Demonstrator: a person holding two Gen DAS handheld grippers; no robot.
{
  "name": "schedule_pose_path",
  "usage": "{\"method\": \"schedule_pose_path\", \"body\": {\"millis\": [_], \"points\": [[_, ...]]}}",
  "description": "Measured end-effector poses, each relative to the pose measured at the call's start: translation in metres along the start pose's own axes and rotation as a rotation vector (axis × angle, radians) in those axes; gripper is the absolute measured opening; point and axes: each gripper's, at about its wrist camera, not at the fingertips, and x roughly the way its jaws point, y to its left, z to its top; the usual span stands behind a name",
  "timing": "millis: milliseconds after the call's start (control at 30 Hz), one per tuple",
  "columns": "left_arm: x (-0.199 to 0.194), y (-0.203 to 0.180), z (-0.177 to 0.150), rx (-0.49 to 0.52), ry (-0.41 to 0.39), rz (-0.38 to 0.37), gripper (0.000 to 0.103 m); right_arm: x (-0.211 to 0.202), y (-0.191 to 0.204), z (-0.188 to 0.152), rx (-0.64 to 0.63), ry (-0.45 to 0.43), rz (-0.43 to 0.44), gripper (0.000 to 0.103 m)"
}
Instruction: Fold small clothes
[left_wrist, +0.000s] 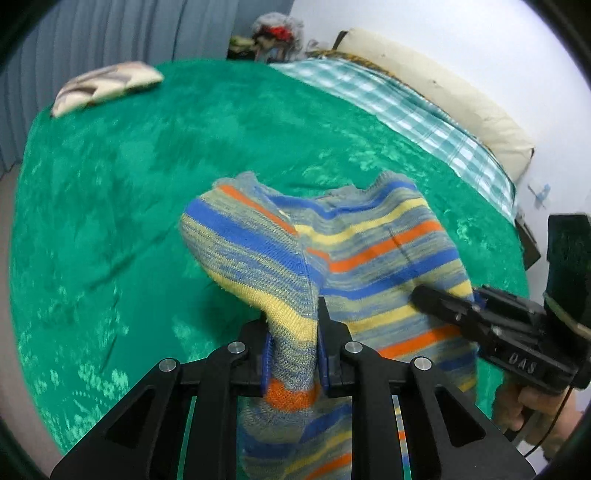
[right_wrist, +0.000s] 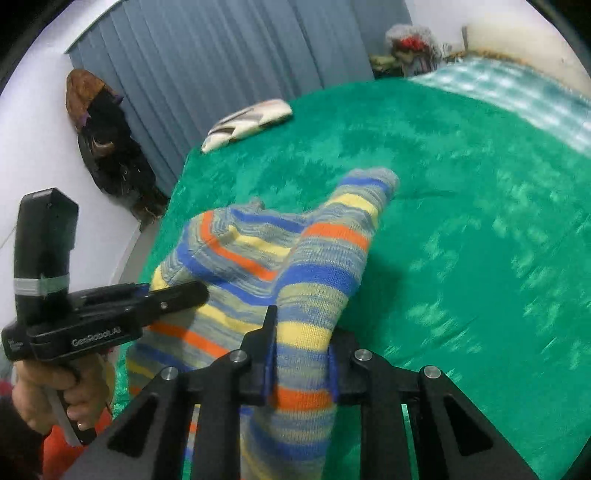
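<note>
Striped knit sweater (left_wrist: 369, 254) bunched, clamped w/ both hand-held grippers.

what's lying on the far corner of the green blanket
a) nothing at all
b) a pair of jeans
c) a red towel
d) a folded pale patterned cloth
d: a folded pale patterned cloth lies near the far edge of the green blanket, well apart from the striped knit sweater that both grippers hold.

Green plush bed cover (left_wrist: 147, 177), folded pale cloth (left_wrist: 107, 86) near its far edge — checked sheet (left_wrist: 399, 110), cream pillow (left_wrist: 443, 88), grey-blue curtain (right_wrist: 229, 55), dark bag on the wall (right_wrist: 107, 140).
</note>
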Motion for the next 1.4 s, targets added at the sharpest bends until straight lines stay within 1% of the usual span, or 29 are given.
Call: {"method": "schedule_pose_path", "body": {"millis": [33, 67, 100, 133, 167, 200, 233, 267, 300, 367, 400, 433, 467, 533, 600, 667, 800, 867, 933, 1000, 1033, 1100, 1200, 1333, 1400], "points": [[0.009, -0.003, -0.001, 0.007, 0.013, 0.028, 0.032, -0.002, -0.005, 0.003, 0.006, -0.008, -0.016, 0.022], [0.022, -0.004, -0.005, 0.009, 0.044, 0.077, 0.056, -0.001, -0.012, 0.003, 0.015, -0.011, -0.037, 0.03], [0.035, -0.002, -0.008, 0.006, 0.073, 0.138, 0.07, 0.001, -0.019, 0.002, 0.02, -0.001, -0.075, 0.042], [0.041, 0.001, -0.014, 0.001, 0.097, 0.205, 0.069, 0.009, -0.031, -0.005, 0.028, 0.034, -0.173, 0.074], [0.041, 0.004, -0.024, 0.001, 0.111, 0.259, 0.067, 0.011, -0.038, -0.01, 0.045, 0.059, -0.231, 0.079], [0.035, 0.004, -0.03, 0.003, 0.104, 0.264, 0.069, 0.011, -0.046, -0.018, 0.068, 0.084, -0.27, 0.078], [0.024, 0.003, -0.038, 0.007, 0.088, 0.264, 0.07, 0.003, -0.051, -0.027, 0.082, 0.091, -0.271, 0.078], [0.01, 0.0, -0.047, 0.013, 0.065, 0.273, 0.076, -0.007, -0.05, -0.035, 0.077, 0.086, -0.274, 0.078], [-0.007, -0.006, -0.056, 0.02, 0.04, 0.292, 0.087, -0.018, -0.047, -0.043, 0.061, 0.085, -0.286, 0.078], [-0.037, -0.019, -0.071, 0.036, -0.02, 0.319, 0.098, -0.038, -0.032, -0.057, 0.028, 0.093, -0.303, 0.08], [-0.055, -0.027, -0.08, 0.043, -0.052, 0.329, 0.099, -0.048, -0.025, -0.065, 0.023, 0.096, -0.301, 0.081], [-0.069, -0.032, -0.086, 0.048, -0.07, 0.333, 0.099, -0.059, -0.016, -0.073, 0.019, 0.096, -0.298, 0.086], [-0.082, -0.038, -0.092, 0.051, -0.081, 0.339, 0.1, -0.072, -0.005, -0.082, 0.015, 0.093, -0.298, 0.092], [-0.11, -0.051, -0.104, 0.05, -0.091, 0.354, 0.102, -0.101, 0.008, -0.101, 0.022, 0.081, -0.302, 0.096], [-0.131, -0.06, -0.116, 0.041, -0.089, 0.368, 0.102, -0.124, 0.027, -0.119, 0.037, 0.079, -0.301, 0.097], [-0.144, -0.067, -0.124, 0.03, -0.07, 0.387, 0.102, -0.142, 0.04, -0.129, 0.039, 0.081, -0.312, 0.098], [-0.178, -0.079, -0.148, 0.018, -0.082, 0.429, 0.102, -0.18, 0.068, -0.15, 0.01, 0.081, -0.323, 0.098], [-0.189, -0.081, -0.159, 0.002, -0.06, 0.438, 0.102, -0.195, 0.08, -0.159, -0.01, 0.086, -0.326, 0.099], [-0.196, -0.085, -0.17, -0.004, -0.028, 0.428, 0.102, -0.205, 0.087, -0.169, -0.024, 0.101, -0.343, 0.1], [-0.202, -0.091, -0.179, 0.006, 0.021, 0.423, 0.102, -0.214, 0.093, -0.177, -0.033, 0.12, -0.366, 0.1], [-0.206, -0.093, -0.184, 0.013, 0.033, 0.417, 0.102, -0.219, 0.095, -0.181, -0.029, 0.131, -0.361, 0.1], [-0.212, -0.098, -0.192, 0.016, 0.041, 0.402, 0.102, -0.228, 0.097, -0.186, -0.009, 0.139, -0.331, 0.1], [-0.221, -0.104, -0.199, 0.025, 0.052, 0.391, 0.102, -0.242, 0.105, -0.19, 0.003, 0.139, -0.329, 0.1], [-0.233, -0.112, -0.208, 0.063, 0.051, 0.416, 0.102, -0.259, 0.124, -0.196, -0.011, 0.139, -0.318, 0.1], [-0.238, -0.114, -0.212, 0.071, 0.058, 0.41, 0.102, -0.266, 0.133, -0.199, -0.019, 0.147, -0.3, 0.1]]}}
